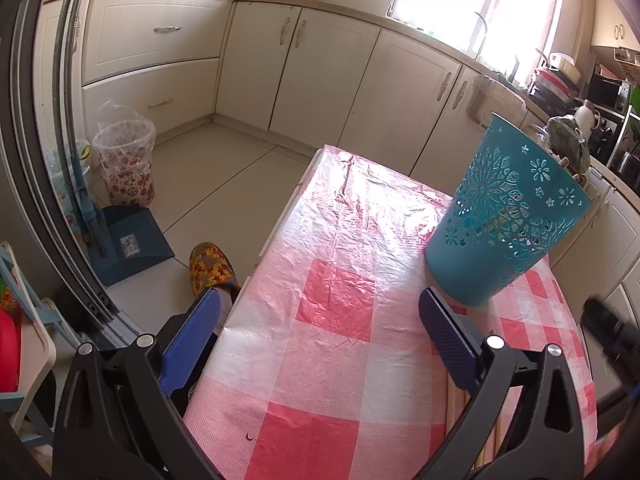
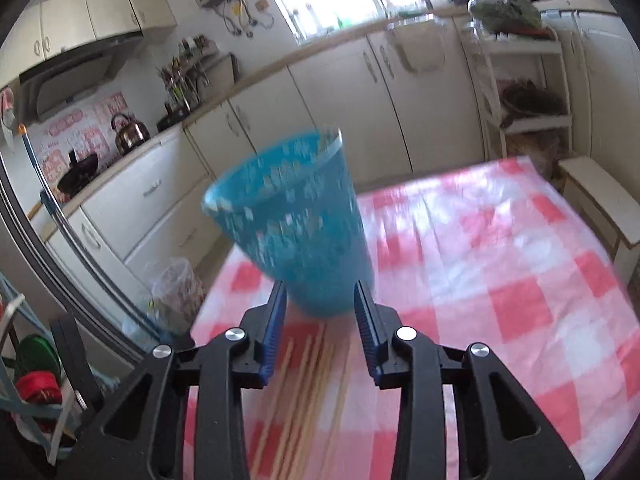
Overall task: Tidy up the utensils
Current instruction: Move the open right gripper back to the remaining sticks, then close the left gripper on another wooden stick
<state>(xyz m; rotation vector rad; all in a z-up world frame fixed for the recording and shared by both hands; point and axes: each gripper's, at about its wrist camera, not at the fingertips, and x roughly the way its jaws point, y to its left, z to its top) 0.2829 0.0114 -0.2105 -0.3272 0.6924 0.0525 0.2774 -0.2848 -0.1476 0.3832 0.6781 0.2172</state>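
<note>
A teal perforated utensil holder (image 1: pixel 506 216) stands upright on the pink checked tablecloth (image 1: pixel 340 292); it also shows blurred in the right wrist view (image 2: pixel 296 220). Several wooden chopsticks (image 2: pixel 304 392) lie side by side on the cloth just in front of it, and their ends show in the left wrist view (image 1: pixel 460 412). My left gripper (image 1: pixel 320 320) is open and empty above the table's left part, its right finger close to the holder's base. My right gripper (image 2: pixel 320 312) is open and empty, above the chopsticks, fingertips at the holder's base.
The table's left edge (image 1: pixel 276 232) drops to a tiled floor with a slippered foot (image 1: pixel 210 268), a blue dustpan (image 1: pixel 128 244) and a floral bin (image 1: pixel 126 164). Cream cabinets (image 1: pixel 312 80) line the back. A white shelf rack (image 2: pixel 524 84) and a bench (image 2: pixel 600 200) stand beyond the table.
</note>
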